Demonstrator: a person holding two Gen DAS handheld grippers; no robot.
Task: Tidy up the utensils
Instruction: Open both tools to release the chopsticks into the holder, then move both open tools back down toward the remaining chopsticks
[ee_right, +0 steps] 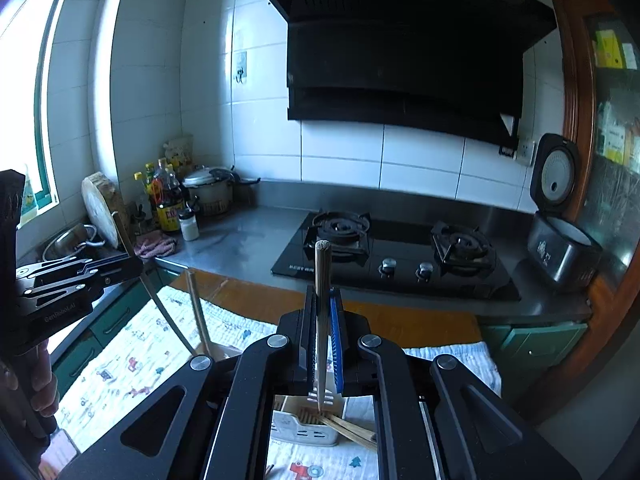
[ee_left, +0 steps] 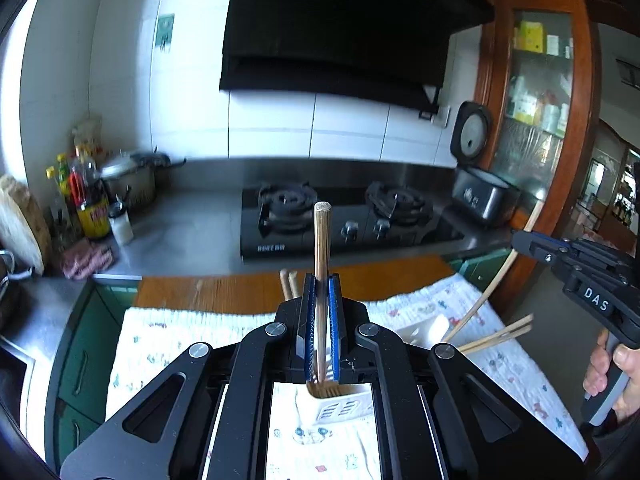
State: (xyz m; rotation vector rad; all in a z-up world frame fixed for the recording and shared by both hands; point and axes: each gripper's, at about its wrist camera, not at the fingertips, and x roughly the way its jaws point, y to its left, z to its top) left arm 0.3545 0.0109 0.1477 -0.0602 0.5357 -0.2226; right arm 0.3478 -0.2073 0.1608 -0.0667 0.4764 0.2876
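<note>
In the left wrist view my left gripper (ee_left: 322, 280) is shut on a wooden chopstick (ee_left: 321, 248) that stands upright between the blue pads. Under it sits a white slotted utensil holder (ee_left: 340, 406) with chopsticks inside. At the right edge my right gripper (ee_left: 516, 242), held by a hand, grips a slanted chopstick (ee_left: 494, 284). In the right wrist view the right gripper (ee_right: 322, 292) is shut on an upright chopstick (ee_right: 321, 272) over a white holder (ee_right: 304, 432) with chopsticks leaning out. The left gripper (ee_right: 134, 266) at the left holds a slanted chopstick (ee_right: 160, 304).
A printed white cloth (ee_left: 180, 340) covers the wooden table. More chopsticks (ee_left: 496, 336) stick out at the right. Behind lie a steel counter with a gas stove (ee_left: 344, 216), an open rice cooker (ee_left: 484, 196), bottles (ee_left: 90, 200), a pot (ee_left: 128, 176) and a range hood overhead.
</note>
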